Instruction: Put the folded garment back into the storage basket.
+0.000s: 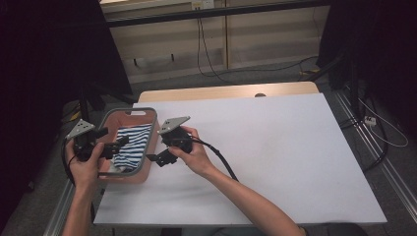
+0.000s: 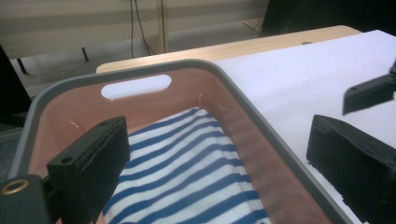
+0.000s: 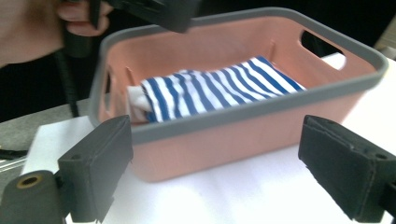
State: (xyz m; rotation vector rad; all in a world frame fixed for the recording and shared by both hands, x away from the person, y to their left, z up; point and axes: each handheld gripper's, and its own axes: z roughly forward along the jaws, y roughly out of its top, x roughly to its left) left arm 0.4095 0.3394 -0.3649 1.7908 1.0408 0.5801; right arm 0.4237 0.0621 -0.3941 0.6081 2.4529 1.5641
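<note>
A pink basket (image 1: 129, 111) with a grey rim stands at the left edge of the white table. A blue-and-white striped cloth (image 1: 132, 145) lies folded inside it. My left gripper (image 1: 114, 138) hangs over the basket's near left side, jaws open and empty. In the left gripper view the gripper (image 2: 217, 140) looks down over the cloth (image 2: 187, 163) and the basket's rim (image 2: 140, 72). My right gripper (image 1: 156, 150) sits just right of the basket, open and empty. In the right gripper view the gripper (image 3: 215, 144) faces the basket's side wall (image 3: 243, 135), with the cloth (image 3: 215, 88) beyond.
The white tabletop (image 1: 275, 147) stretches wide to the right of the basket. A wooden strip (image 1: 221, 92) runs along its far edge. Cables (image 1: 206, 54) hang on the wall behind. Dark curtains stand at both sides. The left gripper's body (image 3: 154, 11) shows over the basket's far rim.
</note>
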